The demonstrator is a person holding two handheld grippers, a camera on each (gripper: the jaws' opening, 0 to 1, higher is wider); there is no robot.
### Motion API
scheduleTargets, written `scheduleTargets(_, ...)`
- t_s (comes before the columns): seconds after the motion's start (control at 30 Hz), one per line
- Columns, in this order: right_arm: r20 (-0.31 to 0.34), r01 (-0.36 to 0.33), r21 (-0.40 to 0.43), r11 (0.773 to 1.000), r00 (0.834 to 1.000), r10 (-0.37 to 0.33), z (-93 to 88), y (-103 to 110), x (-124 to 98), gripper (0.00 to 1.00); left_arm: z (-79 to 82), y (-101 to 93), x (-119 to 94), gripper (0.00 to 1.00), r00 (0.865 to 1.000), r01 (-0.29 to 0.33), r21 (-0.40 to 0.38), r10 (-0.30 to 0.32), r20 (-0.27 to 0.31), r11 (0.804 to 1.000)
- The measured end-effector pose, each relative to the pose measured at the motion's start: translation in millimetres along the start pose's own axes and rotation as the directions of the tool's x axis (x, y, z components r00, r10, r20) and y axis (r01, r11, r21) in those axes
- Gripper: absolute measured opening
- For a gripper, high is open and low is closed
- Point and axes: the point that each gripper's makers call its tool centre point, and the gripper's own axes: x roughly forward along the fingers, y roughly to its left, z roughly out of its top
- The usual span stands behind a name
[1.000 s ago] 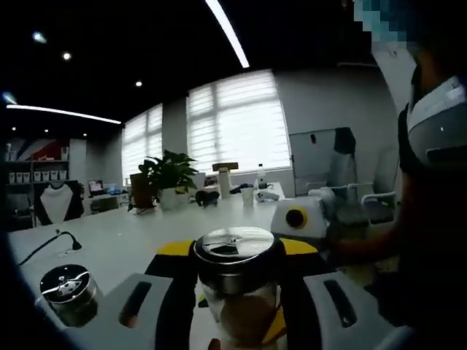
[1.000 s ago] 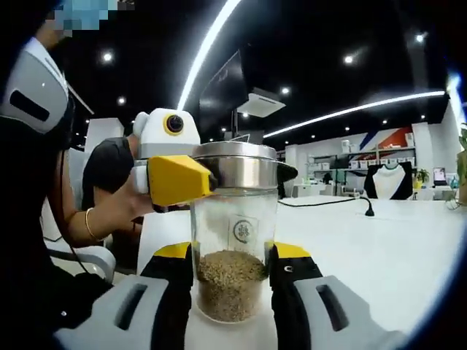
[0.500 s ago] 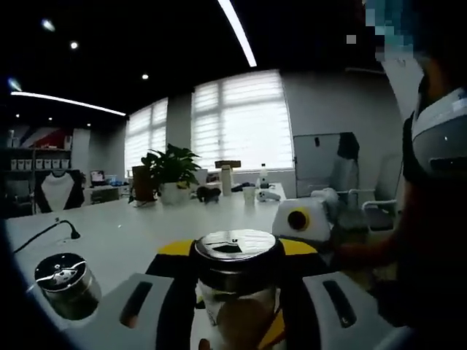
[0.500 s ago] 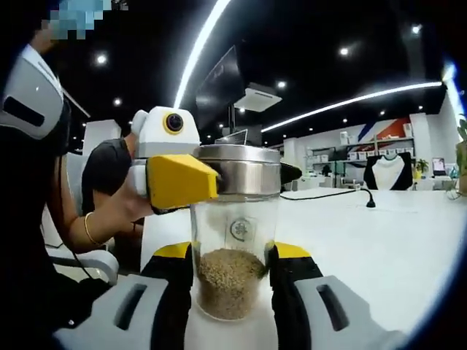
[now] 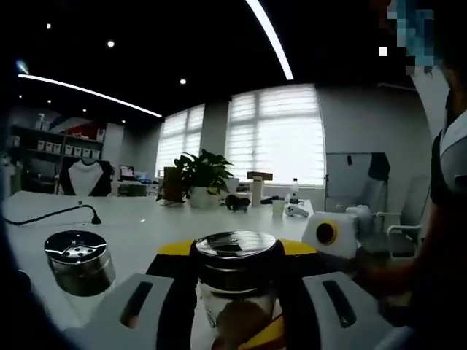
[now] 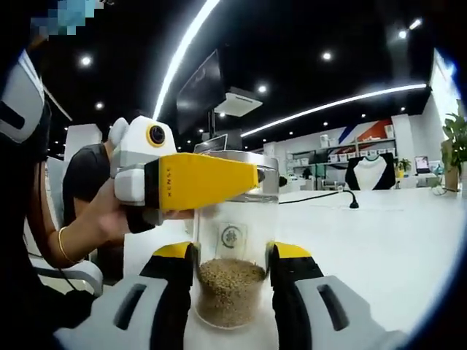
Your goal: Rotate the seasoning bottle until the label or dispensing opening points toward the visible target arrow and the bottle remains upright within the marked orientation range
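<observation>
Right hand-held gripper clamps seasoning bottle

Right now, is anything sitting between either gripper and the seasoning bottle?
Nothing visible. The right gripper has its jaws on either side of the seasoning bottle's glass body, and the left gripper has its jaws at the metal lid. A second shaker stands apart on the table.

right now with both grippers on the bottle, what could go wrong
1. The right gripper clamps the glass body of the seasoning bottle while the left gripper clamps its metal cap. Turning the cap alone may unscrew it instead of rotating the bottle.
2. If the cap loosens, the seeds inside could spill.
3. A second bottle stands close by on the table and could get bumped.
</observation>
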Motion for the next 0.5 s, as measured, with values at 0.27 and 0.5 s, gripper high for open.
scheduleTargets(0.27,0.03,0.112,-0.006,0.994,0.993,-0.111,2.5,-12.2,4.4,0.41,3.2,2.8,2.9,0.44,0.995,-0.096,0.068,0.096,0.009,0.993)
scheduleTargets(0.5,0.053,0.295,-0.04,0.955,0.955,-0.292,1.0,-25.5,7.3,0.43,3.4,5.2,6.0,0.44,0.988,-0.156,0.056,0.155,0.02,0.986)
